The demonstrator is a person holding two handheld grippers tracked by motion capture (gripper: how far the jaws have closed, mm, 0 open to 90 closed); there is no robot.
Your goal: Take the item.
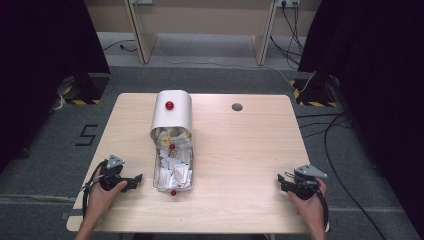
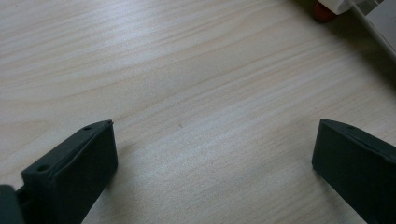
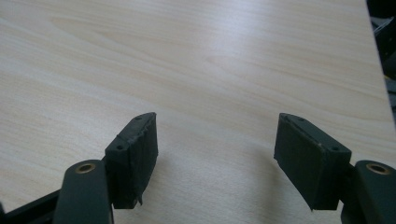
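A silver box with a rounded cover (image 1: 172, 114) and a red knob (image 1: 169, 105) lies on the wooden table (image 1: 245, 155). A clear tray (image 1: 155, 176) reaches out of it toward me, full of white packets (image 1: 175, 172), with a red knob (image 1: 173, 192) at its near end. My left gripper (image 1: 136, 181) rests just left of the tray, jaws open over bare wood (image 2: 215, 123). The tray's red knob (image 2: 322, 11) and a tray corner (image 2: 383, 18) lie beyond its jaws. My right gripper (image 1: 281, 180) sits far right near the front edge, open and holding nothing (image 3: 217, 116).
A round cable hole (image 1: 237, 106) sits in the table's far side, right of the box. Bare wood stretches between the tray and the right gripper. The table's right edge (image 3: 373, 51) lies close to the right gripper. Cables (image 1: 330, 135) run over the floor.
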